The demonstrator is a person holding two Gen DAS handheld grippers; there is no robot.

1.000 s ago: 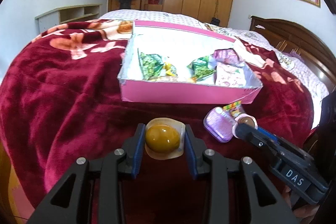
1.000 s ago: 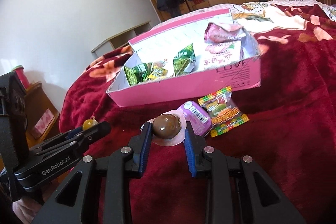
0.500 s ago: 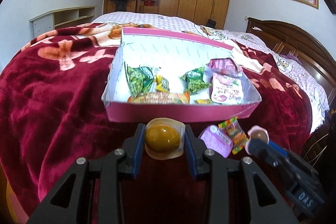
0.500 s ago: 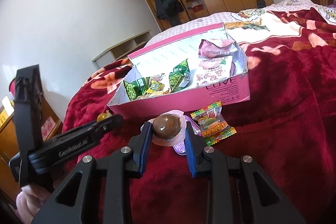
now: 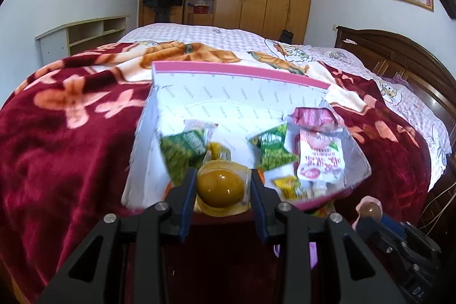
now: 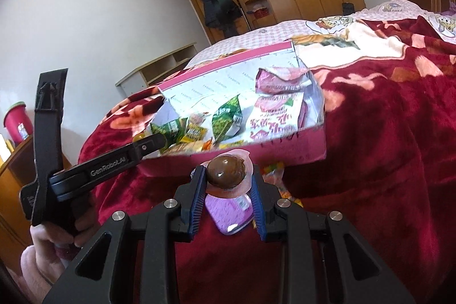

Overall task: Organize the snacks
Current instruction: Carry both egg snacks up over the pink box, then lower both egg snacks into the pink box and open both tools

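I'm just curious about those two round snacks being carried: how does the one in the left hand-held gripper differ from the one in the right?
The yellow egg snack in the left hand-held gripper is mustard yellow on a yellowish seal; the brown egg snack in the right hand-held gripper is dark brown on a pink seal. The yellow one is already over the pink box; the brown one sits short of its front wall. Both are glossy, egg-shaped and pinched at the sides.

Free room and obstacles around the pink box

The far half of the pink box (image 5: 239, 70) floor is bare white; the near half is crowded with green packets (image 5: 182, 150) and a white pouch (image 5: 319, 158) (on the right side); the near wall stands before the right gripper (image 6: 226, 190); a purple pack (image 6: 230, 214) lies under it on the blanket (image 6: 384, 161).
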